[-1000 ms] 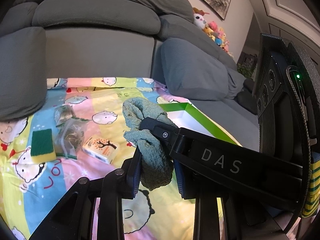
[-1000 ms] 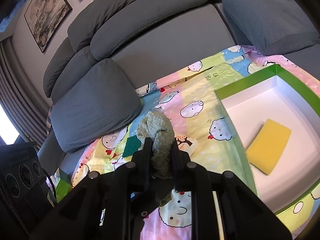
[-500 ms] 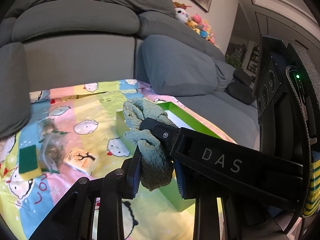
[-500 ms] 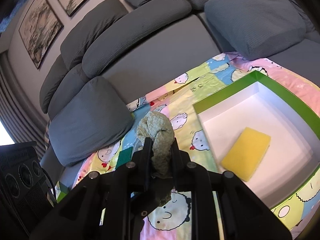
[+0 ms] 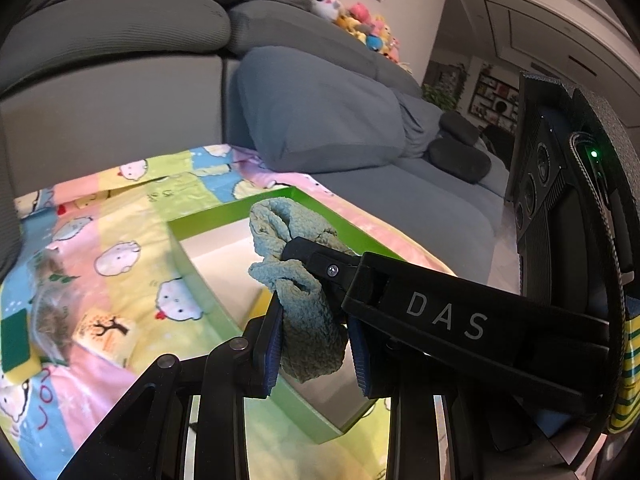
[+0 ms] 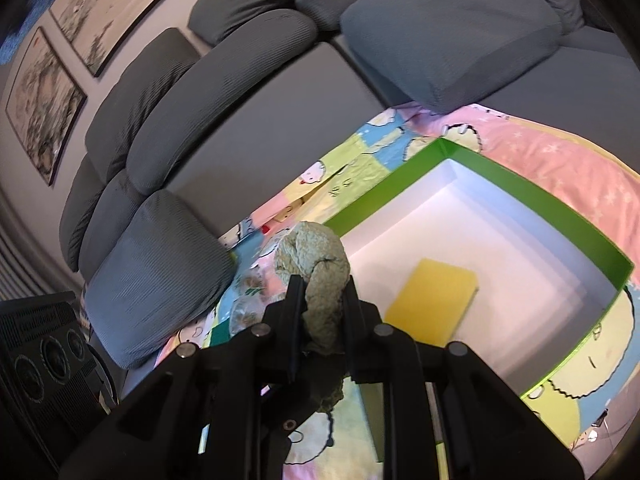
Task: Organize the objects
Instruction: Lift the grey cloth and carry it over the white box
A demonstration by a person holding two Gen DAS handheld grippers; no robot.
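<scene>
Both grippers pinch one bunched teal-green cloth (image 5: 306, 312) between them. My left gripper (image 5: 314, 344) is shut on its lower part, and the right gripper's finger crosses in front of it. In the right wrist view my right gripper (image 6: 322, 312) is shut on the same cloth (image 6: 316, 256). The cloth hangs over the left edge of a green box (image 6: 560, 216) with a white inside, which holds a yellow sponge (image 6: 432, 304). The box rim (image 5: 200, 264) also shows in the left wrist view.
On the cartoon-print blanket (image 5: 120, 208) left of the box lie a small tree-print box (image 5: 105, 332), a clear bag of dried bits (image 5: 50, 312) and a green-yellow sponge (image 5: 16, 344). Grey sofa cushions (image 6: 448, 32) stand behind. A black speaker (image 6: 44, 368) is at the left.
Both grippers have carried the cloth to the right, from above the blanket to above the box's left edge. The grip on the cloth has not changed.
</scene>
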